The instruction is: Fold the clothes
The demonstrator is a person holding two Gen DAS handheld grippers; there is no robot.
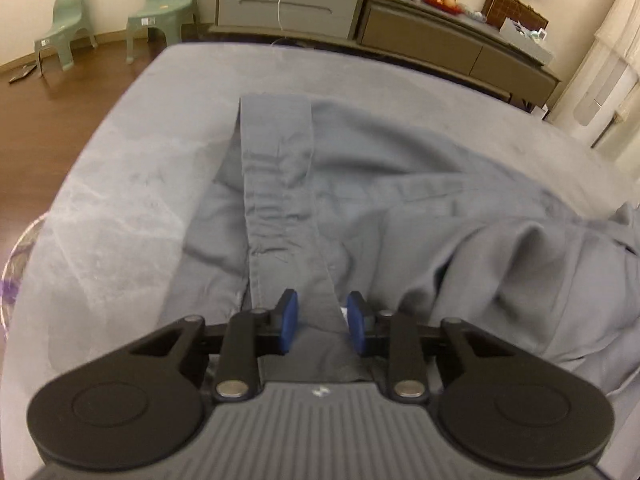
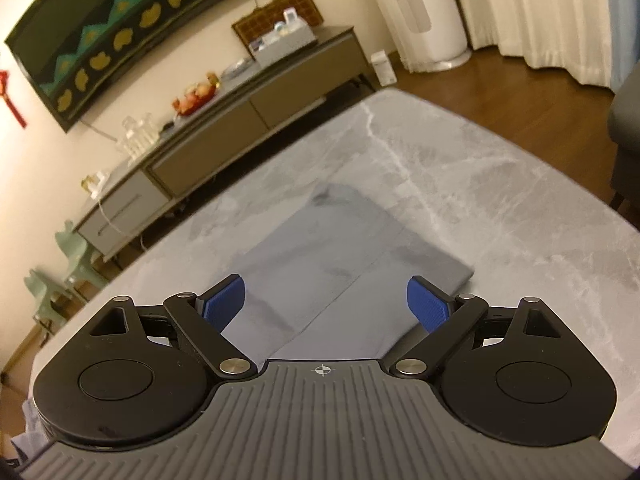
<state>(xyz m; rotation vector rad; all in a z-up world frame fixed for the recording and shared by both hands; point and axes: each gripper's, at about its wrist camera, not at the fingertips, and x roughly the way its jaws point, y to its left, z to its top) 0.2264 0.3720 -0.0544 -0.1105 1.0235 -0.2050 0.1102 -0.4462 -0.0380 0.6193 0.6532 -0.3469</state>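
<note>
A grey garment (image 1: 400,184) lies spread on the grey marbled table (image 1: 132,168), bunched into folds at its right side (image 1: 520,272). A long narrow strip of it (image 1: 276,168) runs from the far side straight toward my left gripper (image 1: 322,320). The blue pads (image 1: 289,320) stand a narrow gap apart with the strip's near end lying flat between them, and no pinch shows. In the right wrist view a flat folded blue-grey cloth (image 2: 340,240) rests on the table (image 2: 480,184). My right gripper (image 2: 325,306) hangs over its near edge, jaws wide apart and empty.
A long low sideboard (image 1: 400,28) with glasses and fruit on top runs behind the table. Two green plastic chairs (image 1: 160,8) stand on the wooden floor at the left. A white tower appliance (image 2: 424,12) and curtains stand at the right, beside a dark chair (image 2: 626,140).
</note>
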